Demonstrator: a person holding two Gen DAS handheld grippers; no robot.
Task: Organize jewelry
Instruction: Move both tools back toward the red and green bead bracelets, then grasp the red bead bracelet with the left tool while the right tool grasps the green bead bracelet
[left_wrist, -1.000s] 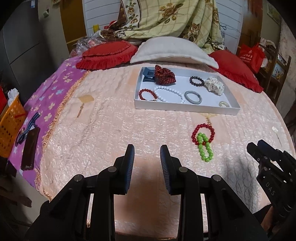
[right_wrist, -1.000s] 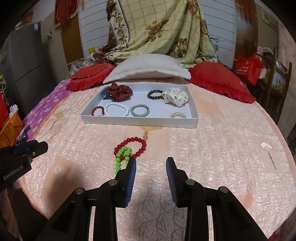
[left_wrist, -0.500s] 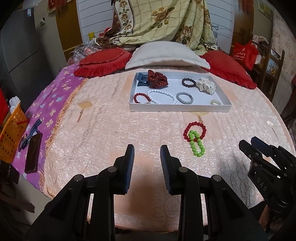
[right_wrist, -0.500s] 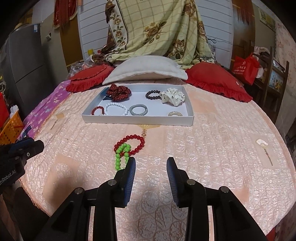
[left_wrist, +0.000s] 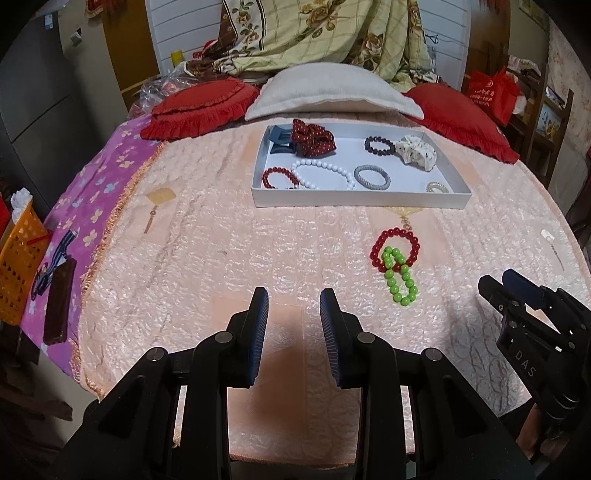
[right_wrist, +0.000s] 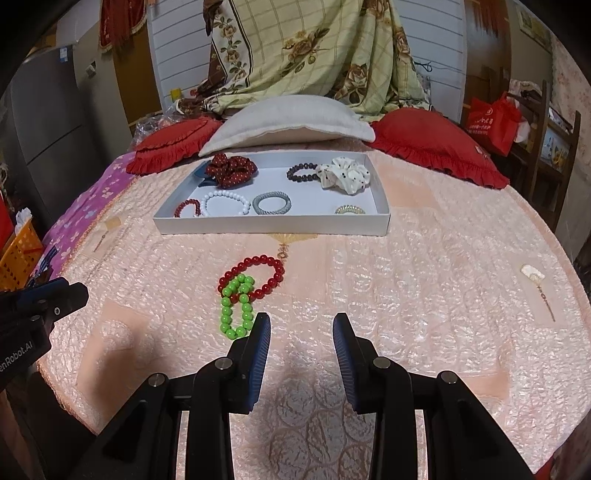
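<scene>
White tray (right_wrist: 273, 225), far side of bed (right_wrist: 424, 295): sorted bracelets and scrunchies, kept together. Red bead bracelet (right_wrist: 271, 271) and green bead bracelet (right_wrist: 234, 310), overlapped on the quilt before the tray: unsorted. Left hand-held gripper (left_wrist: 291, 321), right hand-held gripper (right_wrist: 301, 341): jaws parted, empty, poised short of the pair

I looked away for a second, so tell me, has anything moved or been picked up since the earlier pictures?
Nothing visibly changed. The red bead bracelet and green bead bracelet still lie overlapped on the bedspread in front of the white tray, whose contents are as before. The left gripper and right gripper both stay open and empty, short of the bracelets.
</scene>
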